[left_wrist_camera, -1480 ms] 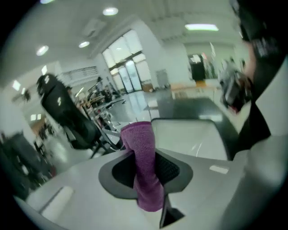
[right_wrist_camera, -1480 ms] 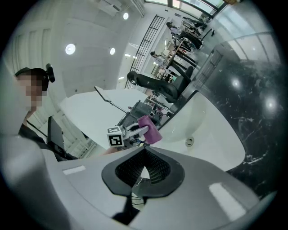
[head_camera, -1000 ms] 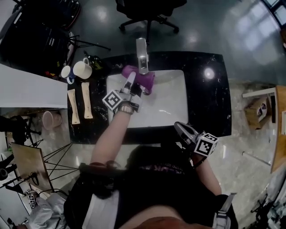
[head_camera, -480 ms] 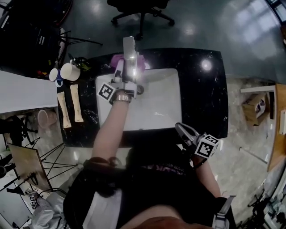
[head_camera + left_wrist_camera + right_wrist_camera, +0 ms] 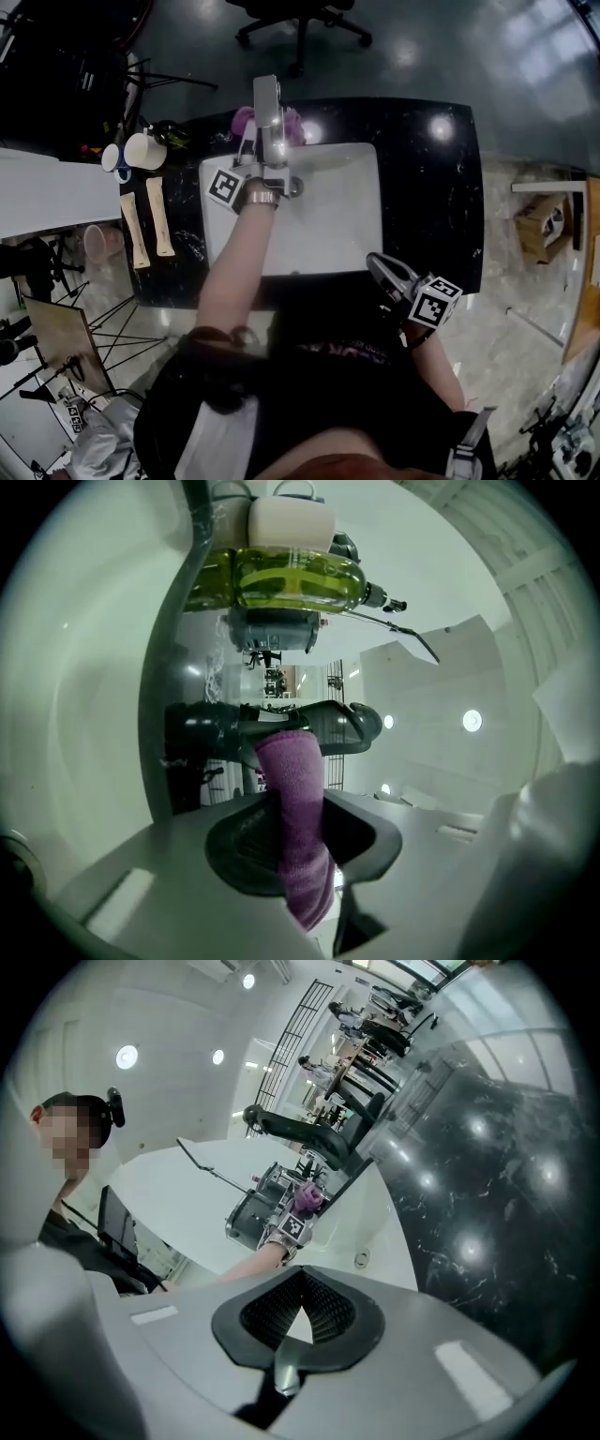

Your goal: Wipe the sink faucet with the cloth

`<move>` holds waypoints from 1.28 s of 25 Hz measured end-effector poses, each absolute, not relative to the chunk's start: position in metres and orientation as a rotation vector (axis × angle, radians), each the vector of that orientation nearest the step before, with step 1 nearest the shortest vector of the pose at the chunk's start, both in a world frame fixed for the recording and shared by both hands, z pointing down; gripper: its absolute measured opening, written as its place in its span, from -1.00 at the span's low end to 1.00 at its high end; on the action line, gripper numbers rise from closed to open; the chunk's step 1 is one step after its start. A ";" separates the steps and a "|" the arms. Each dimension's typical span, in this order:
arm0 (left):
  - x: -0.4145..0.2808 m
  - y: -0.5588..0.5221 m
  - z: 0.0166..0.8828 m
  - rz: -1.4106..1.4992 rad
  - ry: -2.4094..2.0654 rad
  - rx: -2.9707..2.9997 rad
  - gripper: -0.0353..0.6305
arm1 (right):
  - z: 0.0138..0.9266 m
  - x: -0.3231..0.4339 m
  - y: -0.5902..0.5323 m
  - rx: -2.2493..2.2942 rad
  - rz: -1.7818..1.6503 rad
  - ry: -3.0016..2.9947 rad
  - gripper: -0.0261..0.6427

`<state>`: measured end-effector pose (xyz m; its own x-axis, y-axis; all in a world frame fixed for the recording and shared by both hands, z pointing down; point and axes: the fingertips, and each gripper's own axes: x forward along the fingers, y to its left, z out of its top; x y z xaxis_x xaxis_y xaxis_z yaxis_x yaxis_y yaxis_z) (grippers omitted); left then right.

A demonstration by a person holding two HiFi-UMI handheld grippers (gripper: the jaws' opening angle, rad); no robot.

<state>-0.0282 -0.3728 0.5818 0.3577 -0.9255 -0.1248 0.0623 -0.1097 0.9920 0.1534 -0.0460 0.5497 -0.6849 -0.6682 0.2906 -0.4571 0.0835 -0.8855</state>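
The chrome faucet (image 5: 268, 111) stands at the back rim of the white sink (image 5: 361, 220). The purple cloth (image 5: 242, 120) bunches round the faucet's base and shows on both sides of it. My left gripper (image 5: 249, 150) reaches across the basin to that base, shut on the cloth. In the left gripper view the cloth (image 5: 292, 789) hangs as a rolled strip pinched between the jaws of the left gripper (image 5: 300, 855). My right gripper (image 5: 380, 267) hovers at the sink's near edge, shut and empty, as the right gripper view shows (image 5: 298, 1321). From there the faucet (image 5: 253, 1213) and cloth (image 5: 309, 1196) lie far ahead.
The sink sits in a black stone counter (image 5: 431, 206). Two mugs (image 5: 141, 150) and two wooden pieces (image 5: 148, 230) lie on its left end. An office chair (image 5: 300, 23) stands behind the counter. A cardboard box (image 5: 542, 230) is on the floor at the right.
My left gripper has carried the cloth from over the basin back to the faucet's base. The cloth now lies behind and round the faucet. The right gripper has barely shifted.
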 end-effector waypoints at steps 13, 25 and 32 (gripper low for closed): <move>-0.031 -0.333 0.535 -1.052 -0.511 1.491 -0.62 | 0.535 0.125 -0.044 -1.070 -1.621 2.206 -0.89; -0.051 -0.251 0.511 -0.980 -0.399 1.531 -0.63 | 0.507 0.079 -0.030 -0.999 -1.534 2.281 -0.89; -0.063 -0.173 0.461 -0.911 -0.301 1.624 -0.63 | 0.483 0.039 -0.019 -0.967 -1.443 2.335 -0.89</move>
<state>-0.0634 -0.1732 0.4613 0.6608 -0.6394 -0.3931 0.2789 -0.2770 0.9195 0.0387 -0.0195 0.4826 -0.7556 -0.6396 0.1412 -0.4124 0.2972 -0.8611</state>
